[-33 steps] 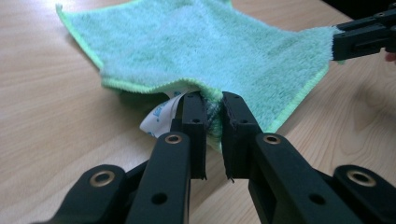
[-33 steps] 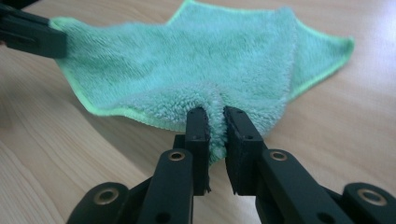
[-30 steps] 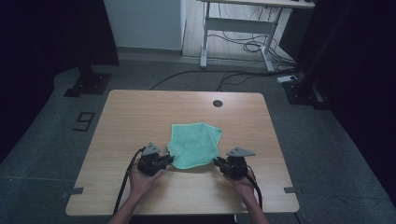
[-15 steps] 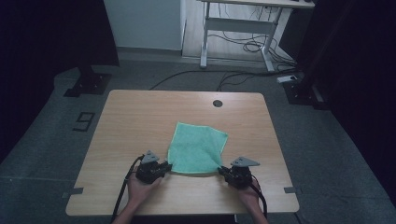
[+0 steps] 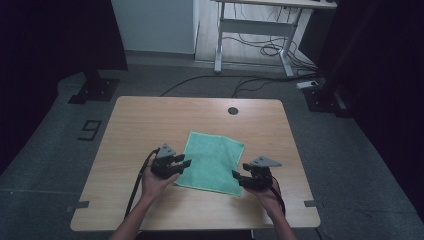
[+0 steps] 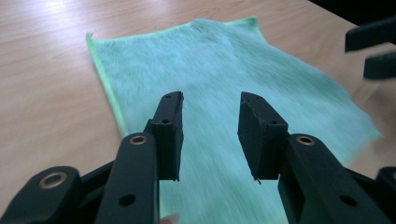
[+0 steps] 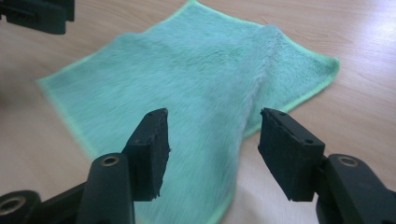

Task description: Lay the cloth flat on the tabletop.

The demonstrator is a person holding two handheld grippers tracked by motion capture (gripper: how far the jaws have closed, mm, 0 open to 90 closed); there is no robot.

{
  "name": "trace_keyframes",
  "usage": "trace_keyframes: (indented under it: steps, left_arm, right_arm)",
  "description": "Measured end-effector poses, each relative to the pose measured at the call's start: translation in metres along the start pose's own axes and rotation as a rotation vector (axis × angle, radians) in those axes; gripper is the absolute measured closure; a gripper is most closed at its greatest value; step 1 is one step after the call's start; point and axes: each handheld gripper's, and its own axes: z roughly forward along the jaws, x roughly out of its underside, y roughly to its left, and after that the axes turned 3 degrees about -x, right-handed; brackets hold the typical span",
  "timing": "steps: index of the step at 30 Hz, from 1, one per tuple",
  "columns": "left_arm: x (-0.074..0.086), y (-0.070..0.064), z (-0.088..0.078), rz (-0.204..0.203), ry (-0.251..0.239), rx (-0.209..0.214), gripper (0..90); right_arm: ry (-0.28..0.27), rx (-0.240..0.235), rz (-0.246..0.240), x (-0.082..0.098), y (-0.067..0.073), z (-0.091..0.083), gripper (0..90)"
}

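The green cloth [image 5: 212,161] lies flat on the wooden tabletop [image 5: 150,120], a little toward the person's side of the middle, turned slightly so its corners point askew to the tabletop's edges. Its lighter green hem runs all round; a soft ridge crosses it near the far corner in the right gripper view.

The left tongs [image 5: 184,164] sit at the cloth's near left corner, over its edge. Their jaws have just been opening and stand apart with only air between the pads; the cloth [image 6: 224,74] lies beneath them, not pinched. The right tongs [image 5: 236,176] are at the near right corner, pointing inward; their jaws too have just been opening, gaping wide above the cloth [image 7: 187,70], gripping nothing.

Bare wood surrounds the cloth on every side: a broad strip to the left, a narrower one to the right, and open surface beyond up to a small dark round hole [image 5: 232,110] near the far edge.
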Motion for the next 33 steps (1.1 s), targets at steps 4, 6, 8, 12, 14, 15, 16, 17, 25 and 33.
trace_keyframes:
  steps: [4,6,8,12,14,15,16,17,25,33]
  left_arm:
    - [-0.01,0.009,0.027,-0.001,0.051,-0.006,60.2]
    - [-0.013,0.014,0.048,0.003,0.106,-0.005,60.0]
    - [-0.012,0.014,0.057,0.007,0.145,-0.009,61.2]
    - [-0.004,0.013,0.059,0.006,0.172,-0.023,60.8]
    - [0.003,0.011,0.056,-0.002,0.165,-0.021,60.2]
    - [0.003,0.011,0.056,-0.002,0.165,-0.021,60.2]
    - [0.008,0.008,0.05,0.0,0.161,-0.028,60.5]
    - [0.008,0.008,0.05,0.0,0.161,-0.028,60.4]
    - [0.034,-0.014,0.024,0.01,0.138,-0.055,60.3]
    - [0.041,-0.016,0.018,-0.014,0.115,-0.058,61.1]
  right_arm:
    - [0.036,0.024,0.005,-0.007,-0.004,0.027,42.2]
    - [0.066,0.028,0.017,-0.011,-0.008,0.048,42.0]
    - [0.093,0.038,0.002,-0.011,-0.009,0.058,41.6]
    - [0.14,0.044,-0.021,-0.006,-0.009,0.067,41.2]
    - [0.142,0.04,-0.016,-0.005,-0.008,0.065,41.4]
    - [0.145,0.032,-0.017,-0.004,-0.008,0.063,41.5]
    - [0.146,0.026,-0.02,-0.003,-0.007,0.061,41.5]
    - [0.143,0.017,-0.025,-0.001,-0.006,0.059,42.0]
    - [0.146,0.003,-0.076,0.016,0.006,0.04,42.6]
    - [0.059,0.078,0.019,-0.009,-0.033,0.033,45.5]
